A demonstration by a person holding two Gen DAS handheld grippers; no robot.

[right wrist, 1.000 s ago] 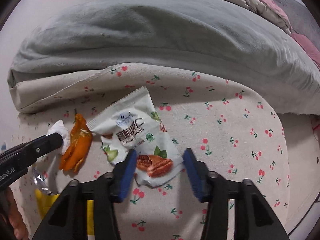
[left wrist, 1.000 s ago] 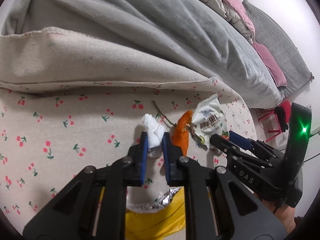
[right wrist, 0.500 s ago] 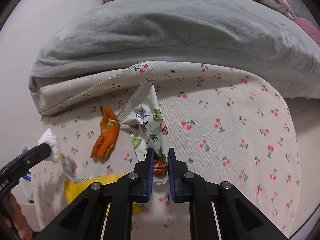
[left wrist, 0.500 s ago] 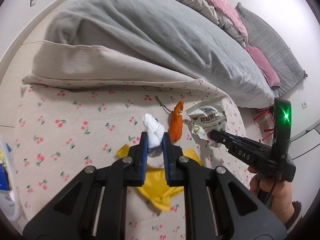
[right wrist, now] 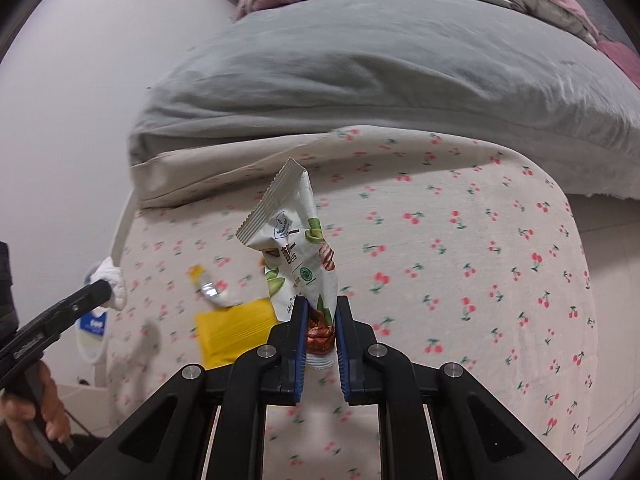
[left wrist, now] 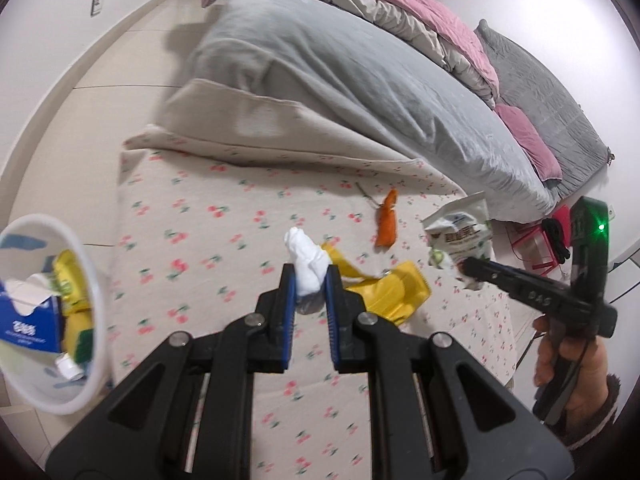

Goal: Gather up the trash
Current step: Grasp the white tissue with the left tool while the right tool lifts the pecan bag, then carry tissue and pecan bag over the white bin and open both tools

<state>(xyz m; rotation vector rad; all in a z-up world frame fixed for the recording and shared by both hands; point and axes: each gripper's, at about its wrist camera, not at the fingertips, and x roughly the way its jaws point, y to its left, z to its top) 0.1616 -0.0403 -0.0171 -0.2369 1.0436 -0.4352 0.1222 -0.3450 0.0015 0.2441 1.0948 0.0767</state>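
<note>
My left gripper (left wrist: 311, 280) is shut on a crumpled white tissue (left wrist: 306, 258) and holds it above the cherry-print sheet (left wrist: 200, 240). My right gripper (right wrist: 320, 312) is shut on the lower end of a white nut snack wrapper (right wrist: 294, 236), lifted off the sheet; it also shows in the left wrist view (left wrist: 460, 236). An orange peel (left wrist: 388, 220) and a yellow wrapper (left wrist: 400, 292) with foil lining lie on the sheet. A white bin (left wrist: 94, 304) at lower left holds a blue tissue box and yellow trash.
A grey blanket (left wrist: 340, 80) and pink quilt (left wrist: 420, 12) cover the bed behind. A thin twig (left wrist: 366, 196) lies near the peel. A red stool (left wrist: 536, 240) stands right of the bed. Tiled floor (left wrist: 132, 52) runs along the left.
Both grippers have lifted and pulled back from the sheet with the tissue and snack wrapper. The left view has swung left, so the white bin has come into view.
</note>
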